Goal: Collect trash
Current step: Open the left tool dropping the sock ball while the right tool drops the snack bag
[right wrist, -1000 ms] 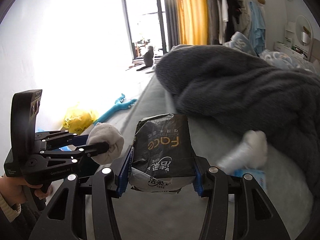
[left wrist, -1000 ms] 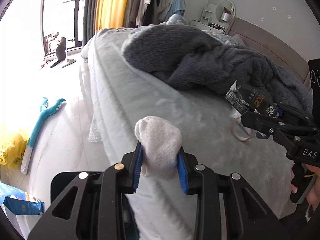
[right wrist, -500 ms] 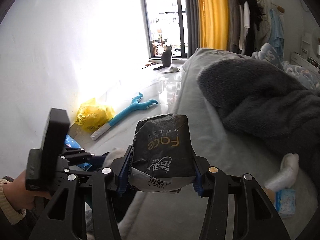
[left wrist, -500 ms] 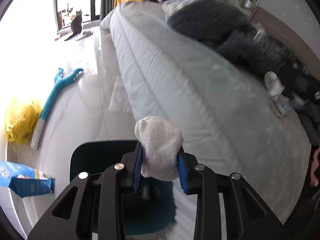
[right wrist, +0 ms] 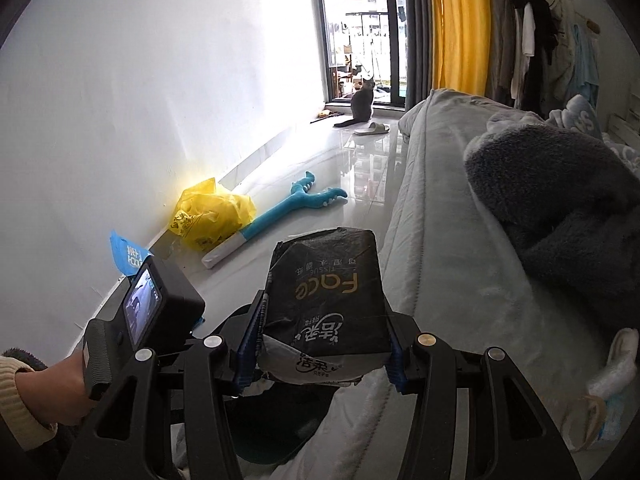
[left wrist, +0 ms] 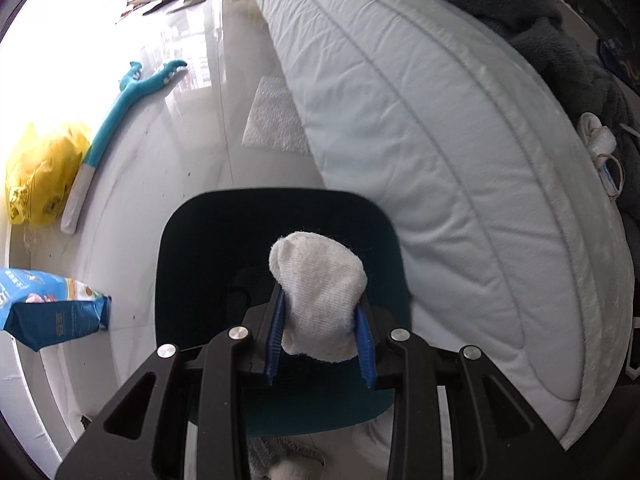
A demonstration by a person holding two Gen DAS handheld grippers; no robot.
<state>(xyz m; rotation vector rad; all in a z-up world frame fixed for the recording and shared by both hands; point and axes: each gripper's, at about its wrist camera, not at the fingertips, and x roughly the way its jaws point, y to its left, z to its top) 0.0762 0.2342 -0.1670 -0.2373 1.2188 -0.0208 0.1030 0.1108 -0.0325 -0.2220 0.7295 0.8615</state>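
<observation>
Two grippers are loaded: the left gripper [left wrist: 320,338], clamping a white sock [left wrist: 318,300], should open only above the teal bin [left wrist: 192,280], then the right gripper [right wrist: 320,344] with its black tissue pack [right wrist: 326,292].

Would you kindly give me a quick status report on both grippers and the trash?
Left gripper shut on white crumpled sock, above dark teal bin. Right gripper shut on black tissue pack. Nothing blocking the bin.

- Bright daylight pours through the balcony door [right wrist: 360,40], glaring off the white wall [right wrist: 180,80].
- Glossy pale floor [left wrist: 192,120] mirrors it.
- Yellow curtain [right wrist: 460,28] hangs beside the glass.
- Pale quilted bed [left wrist: 440,140] fills the right side.
</observation>
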